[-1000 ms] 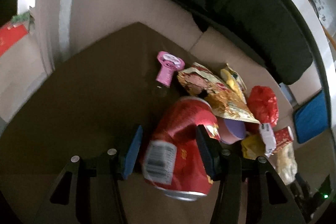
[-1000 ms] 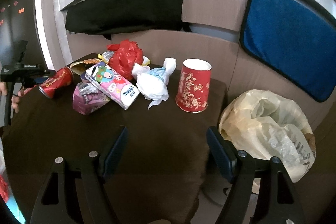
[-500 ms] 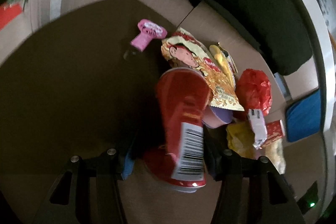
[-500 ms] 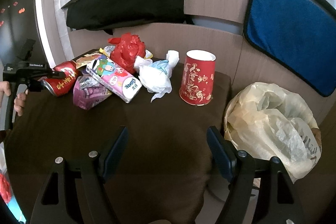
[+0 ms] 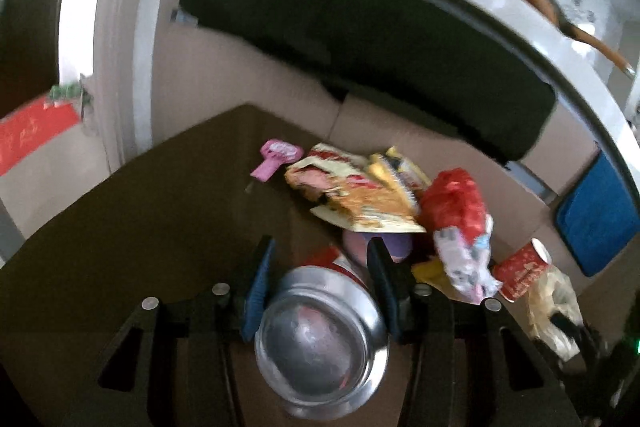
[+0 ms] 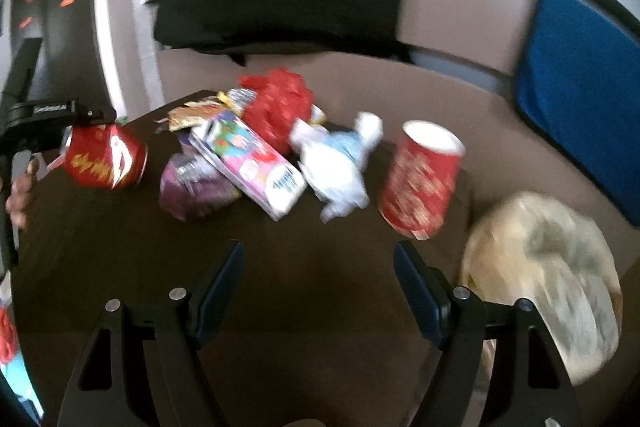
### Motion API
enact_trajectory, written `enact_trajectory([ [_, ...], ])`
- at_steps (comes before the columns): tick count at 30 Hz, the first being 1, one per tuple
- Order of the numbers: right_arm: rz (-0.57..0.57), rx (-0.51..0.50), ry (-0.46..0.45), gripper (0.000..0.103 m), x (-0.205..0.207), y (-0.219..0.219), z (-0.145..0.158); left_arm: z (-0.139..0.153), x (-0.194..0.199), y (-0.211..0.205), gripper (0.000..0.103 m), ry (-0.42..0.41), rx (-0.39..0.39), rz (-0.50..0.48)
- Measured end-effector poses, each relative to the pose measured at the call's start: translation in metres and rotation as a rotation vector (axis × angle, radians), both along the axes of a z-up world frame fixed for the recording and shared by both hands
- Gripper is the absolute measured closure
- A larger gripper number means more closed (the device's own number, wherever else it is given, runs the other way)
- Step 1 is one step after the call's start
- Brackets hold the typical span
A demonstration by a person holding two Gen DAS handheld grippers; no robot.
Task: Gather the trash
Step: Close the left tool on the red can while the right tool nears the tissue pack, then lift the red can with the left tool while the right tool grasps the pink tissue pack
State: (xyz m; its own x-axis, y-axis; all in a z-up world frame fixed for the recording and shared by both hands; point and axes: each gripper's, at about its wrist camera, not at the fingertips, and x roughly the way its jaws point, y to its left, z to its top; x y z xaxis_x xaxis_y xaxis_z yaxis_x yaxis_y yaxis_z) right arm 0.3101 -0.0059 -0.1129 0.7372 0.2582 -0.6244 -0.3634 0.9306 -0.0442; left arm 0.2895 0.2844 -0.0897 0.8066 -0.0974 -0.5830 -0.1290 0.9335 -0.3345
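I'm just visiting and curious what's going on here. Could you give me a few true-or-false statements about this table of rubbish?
1. The left gripper holds a red metal drink can. True.
2. The right gripper grips a white tissue wad. False: it is open and empty; the wad lies on the table.
3. The red paper cup stands upright. True.
4. The pale plastic bag sits on the brown table's middle. False: it is beside the table.

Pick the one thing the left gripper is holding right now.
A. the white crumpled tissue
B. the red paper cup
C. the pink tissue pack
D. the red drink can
D: the red drink can sits between the left gripper pads, its silver end facing the camera; the right-wrist view shows it lifted off the table.
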Motion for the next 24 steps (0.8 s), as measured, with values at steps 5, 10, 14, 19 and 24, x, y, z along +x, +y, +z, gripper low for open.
enact_trajectory([
  [5,0.223,0.062,0.048,0.029,0.044,0.031,0.007,0.002,-0.007,-0.017,0.071,0.010,0.022,-0.039],
  [10,0.328,0.032,0.150,0.030,0.092,0.056,-0.001,0.002,-0.010,-0.012,0.072,0.038,-0.006,-0.086],
  [14,0.369,-0.037,0.172,0.030,0.122,0.077,-0.012,0.002,-0.012,-0.007,0.072,0.047,-0.035,-0.131],
  [19,0.394,-0.057,0.249,0.042,0.148,0.097,-0.029,0.004,-0.012,0.003,0.067,0.046,-0.112,-0.163],
  [24,0.315,0.071,0.235,0.050,0.129,0.080,-0.008,0.017,-0.023,0.019,0.056,-0.002,-0.142,-0.133],
])
